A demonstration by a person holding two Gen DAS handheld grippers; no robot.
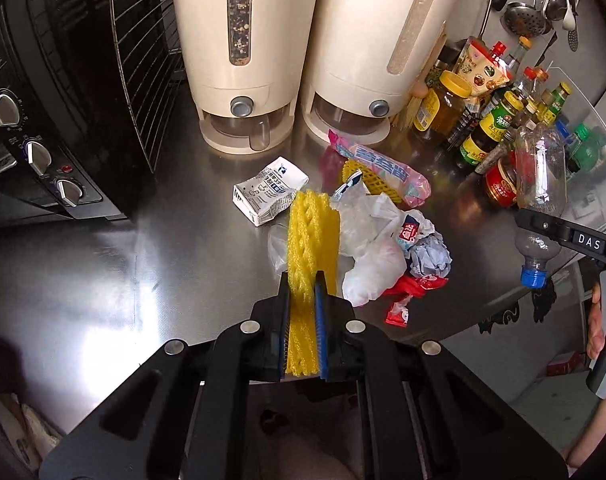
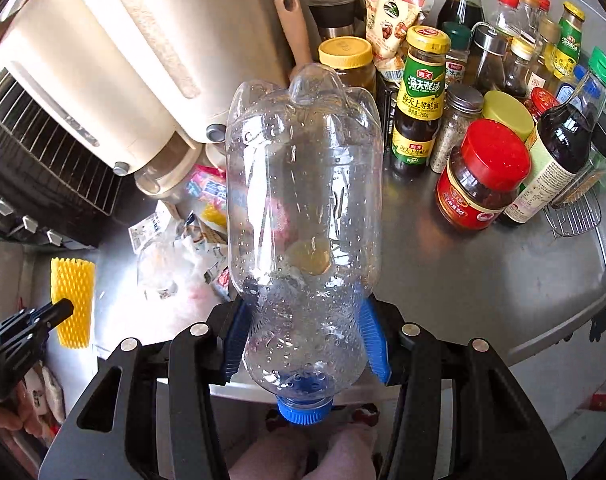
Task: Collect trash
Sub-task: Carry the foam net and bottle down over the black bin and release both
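A stainless steel tabletop (image 1: 103, 264) shines under bright glare. A black oven (image 1: 43, 120) stands at nine o'clock, two cream dispensers (image 1: 239, 52) at twelve, condiment bottles (image 2: 423, 92) at two.

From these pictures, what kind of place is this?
Most likely a home kitchen counter: a steel countertop with a black toaster oven, two cream grain dispensers, and many sauce bottles and jars.

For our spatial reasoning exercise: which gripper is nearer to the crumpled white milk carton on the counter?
Left. The left gripper, clamping yellow foam netting, hangs just in front of the milk carton. The right gripper, holding the clear bottle, is off to the carton's right, beyond the trash pile.
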